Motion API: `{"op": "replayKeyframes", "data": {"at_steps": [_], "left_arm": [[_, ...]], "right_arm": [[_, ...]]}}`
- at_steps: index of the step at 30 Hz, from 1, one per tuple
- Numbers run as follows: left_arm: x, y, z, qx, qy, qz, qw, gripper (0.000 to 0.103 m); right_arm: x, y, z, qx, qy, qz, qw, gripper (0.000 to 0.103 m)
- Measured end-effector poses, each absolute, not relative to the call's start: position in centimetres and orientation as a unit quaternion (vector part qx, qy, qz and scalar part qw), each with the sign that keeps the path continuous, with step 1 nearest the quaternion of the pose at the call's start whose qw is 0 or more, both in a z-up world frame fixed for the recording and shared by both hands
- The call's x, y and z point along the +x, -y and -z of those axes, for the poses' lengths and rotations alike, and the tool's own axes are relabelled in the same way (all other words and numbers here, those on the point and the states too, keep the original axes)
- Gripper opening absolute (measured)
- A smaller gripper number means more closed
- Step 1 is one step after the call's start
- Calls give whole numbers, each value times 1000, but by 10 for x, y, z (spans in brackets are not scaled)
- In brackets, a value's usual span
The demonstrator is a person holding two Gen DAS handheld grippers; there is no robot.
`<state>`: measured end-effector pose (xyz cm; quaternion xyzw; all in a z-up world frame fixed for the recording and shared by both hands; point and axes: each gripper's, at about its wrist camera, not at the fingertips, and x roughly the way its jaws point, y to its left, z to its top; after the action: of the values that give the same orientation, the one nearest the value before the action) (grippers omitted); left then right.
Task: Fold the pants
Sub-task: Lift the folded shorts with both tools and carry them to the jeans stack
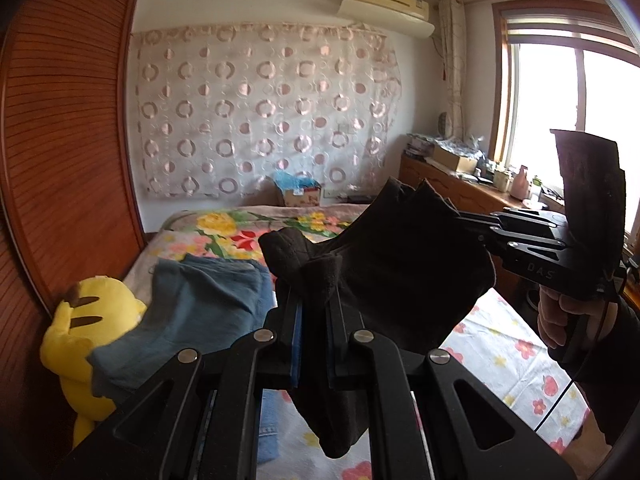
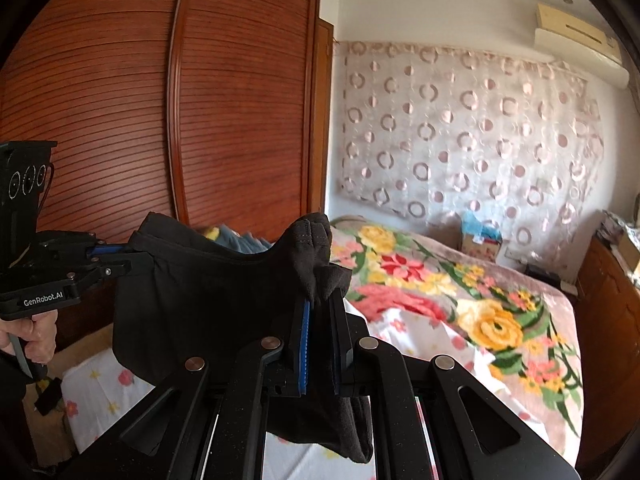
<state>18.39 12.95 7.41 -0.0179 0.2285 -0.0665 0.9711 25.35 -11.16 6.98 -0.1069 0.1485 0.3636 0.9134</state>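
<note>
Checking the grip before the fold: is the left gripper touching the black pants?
Touching. The left wrist view shows the left gripper shut on the black pants, fabric bunched between its fingers.

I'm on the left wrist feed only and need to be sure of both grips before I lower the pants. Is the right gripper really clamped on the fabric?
Observer: Yes. In the right wrist view the right gripper is shut on the black pants, with cloth bunched above its blue pads.
Operator: How does my left gripper look from that side?
Observer: The left gripper pinches the opposite edge, and the fabric sags between the two grippers.
Operator: What's under the pants on that side?
Observer: The white flowered sheet of the bed. The cloth hangs clear above it.
</note>
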Motion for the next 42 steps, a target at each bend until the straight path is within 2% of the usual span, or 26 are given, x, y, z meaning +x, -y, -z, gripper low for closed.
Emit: {"op": "replayKeyframes", "data": {"at_steps": [20,42], "left_arm": [[179,-193,-74,-30,-214,-24,976,10],[180,-251,-17,-88,-261,-99,956,10]], "right_arm": [[322,73,-50,-133,-111,-425,889,8],[402,2,-28,-149,-175,-494,839,8]]}}
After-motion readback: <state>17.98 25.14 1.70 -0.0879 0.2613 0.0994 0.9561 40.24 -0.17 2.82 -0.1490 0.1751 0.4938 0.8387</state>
